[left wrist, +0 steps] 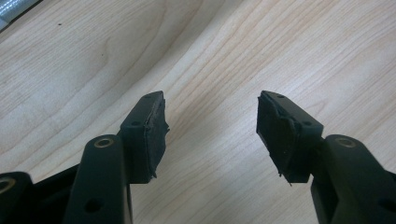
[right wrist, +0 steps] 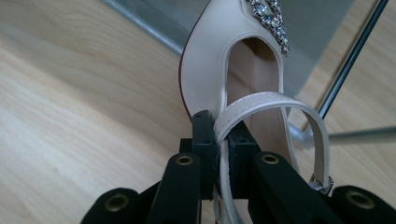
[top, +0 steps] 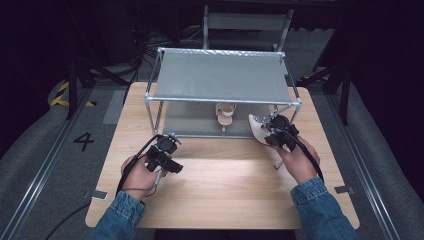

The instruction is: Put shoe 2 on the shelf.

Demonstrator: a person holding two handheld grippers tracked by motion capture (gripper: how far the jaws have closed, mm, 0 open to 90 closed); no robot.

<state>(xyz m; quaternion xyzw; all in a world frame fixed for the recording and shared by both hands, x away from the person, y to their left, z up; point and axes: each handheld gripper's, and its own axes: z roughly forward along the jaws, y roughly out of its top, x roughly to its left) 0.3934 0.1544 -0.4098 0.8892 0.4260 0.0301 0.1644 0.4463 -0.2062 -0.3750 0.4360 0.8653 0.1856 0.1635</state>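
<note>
**Right claw carries a cream shoe at the rack; left claw waits open**

The right claw (right wrist: 223, 140) is closed tight on the thin strap of a cream high-heeled shoe with a row of small shiny stones (right wrist: 210, 70). In the right gripper view the strap goes between the two black jaws, and the heel end of the shoe is cut off by the bottom edge. In the high view this shoe (top: 257, 129) is at the front right corner of the grey two-level metal rack (top: 222, 75), its toe pointing toward the rack; the claw and the hand cover its back part, so I cannot tell if it touches the light wooden desk (top: 220, 185).

A second pale shoe (top: 224, 114) stands on the lower level, partly hidden under the top shelf and too small to see well.

The left claw (left wrist: 211, 130) is wide open with nothing between its jaws, held over bare desk wood.
</note>
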